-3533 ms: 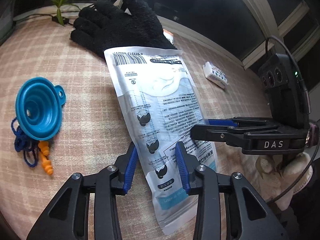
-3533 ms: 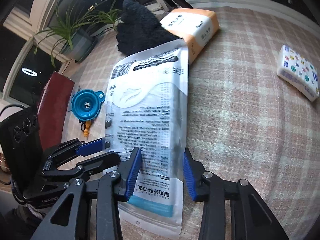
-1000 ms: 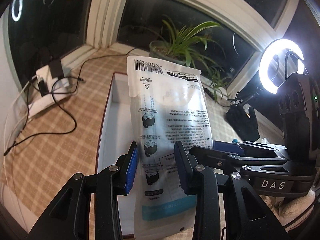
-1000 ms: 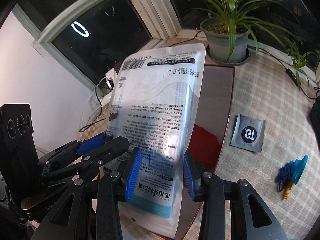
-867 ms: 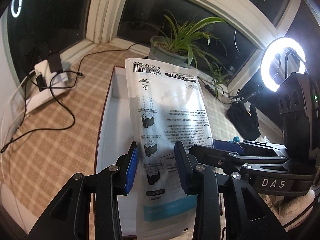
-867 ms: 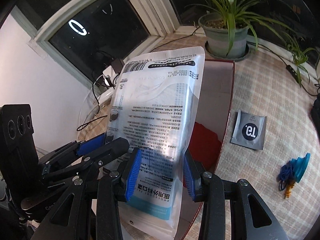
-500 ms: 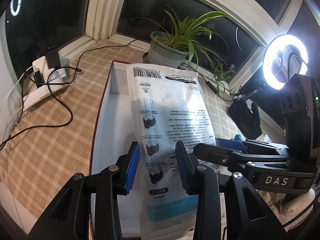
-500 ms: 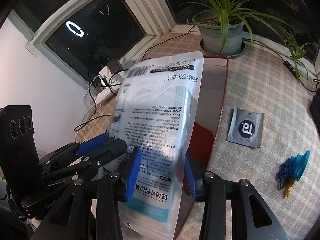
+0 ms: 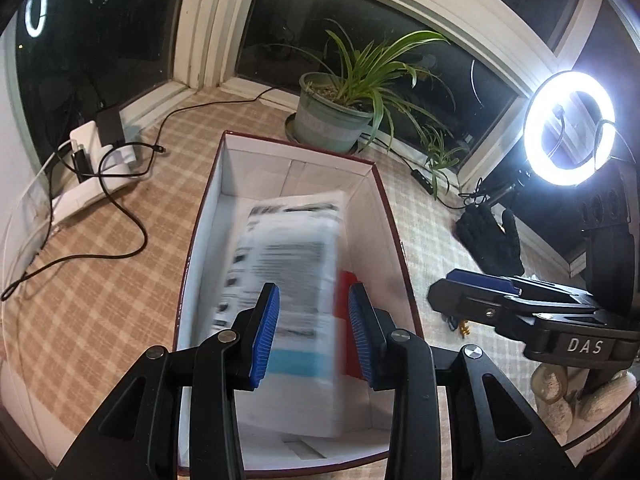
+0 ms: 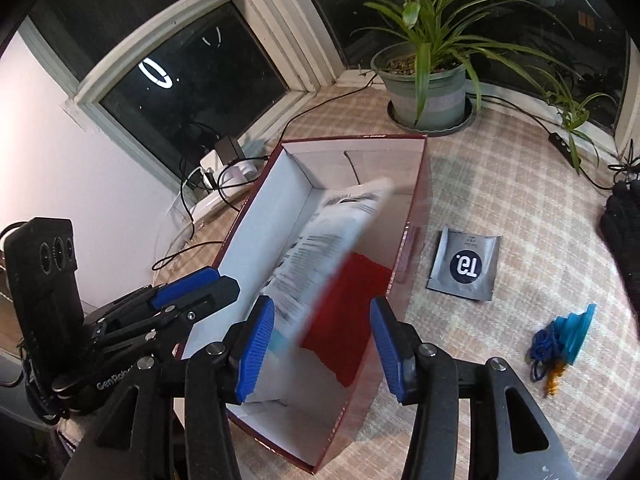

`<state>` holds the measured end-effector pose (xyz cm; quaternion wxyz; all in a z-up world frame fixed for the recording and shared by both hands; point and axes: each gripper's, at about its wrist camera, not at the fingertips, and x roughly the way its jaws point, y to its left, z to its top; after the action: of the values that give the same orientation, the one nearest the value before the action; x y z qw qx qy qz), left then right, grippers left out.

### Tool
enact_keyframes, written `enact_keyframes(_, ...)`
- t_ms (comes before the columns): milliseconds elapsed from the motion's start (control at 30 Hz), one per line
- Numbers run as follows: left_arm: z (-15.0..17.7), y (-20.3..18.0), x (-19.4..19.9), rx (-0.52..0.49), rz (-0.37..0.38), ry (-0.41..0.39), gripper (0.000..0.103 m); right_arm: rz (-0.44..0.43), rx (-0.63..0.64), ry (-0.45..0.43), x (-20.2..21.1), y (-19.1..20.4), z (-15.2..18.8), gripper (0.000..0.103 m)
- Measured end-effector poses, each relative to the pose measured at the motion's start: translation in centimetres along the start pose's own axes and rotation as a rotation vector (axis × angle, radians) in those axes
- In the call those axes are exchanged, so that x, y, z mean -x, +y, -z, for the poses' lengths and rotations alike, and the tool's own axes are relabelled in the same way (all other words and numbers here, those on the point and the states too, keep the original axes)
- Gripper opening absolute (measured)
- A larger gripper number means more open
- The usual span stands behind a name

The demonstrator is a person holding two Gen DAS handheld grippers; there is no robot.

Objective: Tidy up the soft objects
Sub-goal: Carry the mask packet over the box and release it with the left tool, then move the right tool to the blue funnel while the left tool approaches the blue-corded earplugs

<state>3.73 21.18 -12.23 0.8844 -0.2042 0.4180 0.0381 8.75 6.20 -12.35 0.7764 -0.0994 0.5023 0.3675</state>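
A white mask packet (image 9: pixel 288 272) is motion-blurred inside the open red box (image 9: pixel 394 236), below both grippers; it also shows in the right wrist view (image 10: pixel 320 256). A red item (image 10: pixel 348 304) lies on the box floor under it. My left gripper (image 9: pixel 314 334) is open and empty above the box's near end. My right gripper (image 10: pixel 322 352) is open and empty over the box (image 10: pixel 414 216). A black glove (image 9: pixel 490 240) lies on the checked cloth to the right.
A potted plant (image 9: pixel 340 120) stands behind the box. A power strip with cables (image 9: pixel 92 156) lies at the left. A grey sachet (image 10: pixel 466 266), a blue funnel (image 10: pixel 576 334) and a blue-orange cord (image 10: pixel 542 354) lie right of the box. A ring light (image 9: pixel 570 128) shines at right.
Both grippers opened and let go of the mask packet. It has dropped from between the fingers into the red box.
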Motion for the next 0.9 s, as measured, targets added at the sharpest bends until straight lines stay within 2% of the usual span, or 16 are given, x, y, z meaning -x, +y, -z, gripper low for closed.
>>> enact_keyframes(300, 0.2, -1.3, 0.8, 0.003, 0.005, -0.028, 0.033, 0.009, -0.015, -0.059, 3.7, -3.1, 1.2, 0.049)
enact_keyframes(567, 0.8, -5.3, 2.5, -0.037, 0.054, -0.083, 0.033, 0.049, -0.062, -0.139, 8.0, -9.4, 3.1, 0.049)
enact_keyframes(600, 1.0, -6.0, 2.7, -0.046, 0.064, -0.089, 0.033, 0.055, -0.066, -0.150, 8.5, -10.2, 3.3, 0.050)
enact_keyframes(667, 1.3, -7.4, 2.9, -0.059, 0.091, -0.095, 0.033, 0.057, -0.079, -0.159, 9.4, -11.8, 3.7, 0.063)
enact_keyframes(700, 1.5, -7.9, 3.0, -0.061, 0.103, -0.097, 0.033, 0.066, -0.081, -0.154, 9.7, -12.8, 4.0, 0.066)
enact_keyframes(900, 3.3, -12.2, 2.4, -0.097, 0.154, -0.092, 0.033, 0.176, -0.059, -0.109, 9.8, -16.3, 4.9, 0.066)
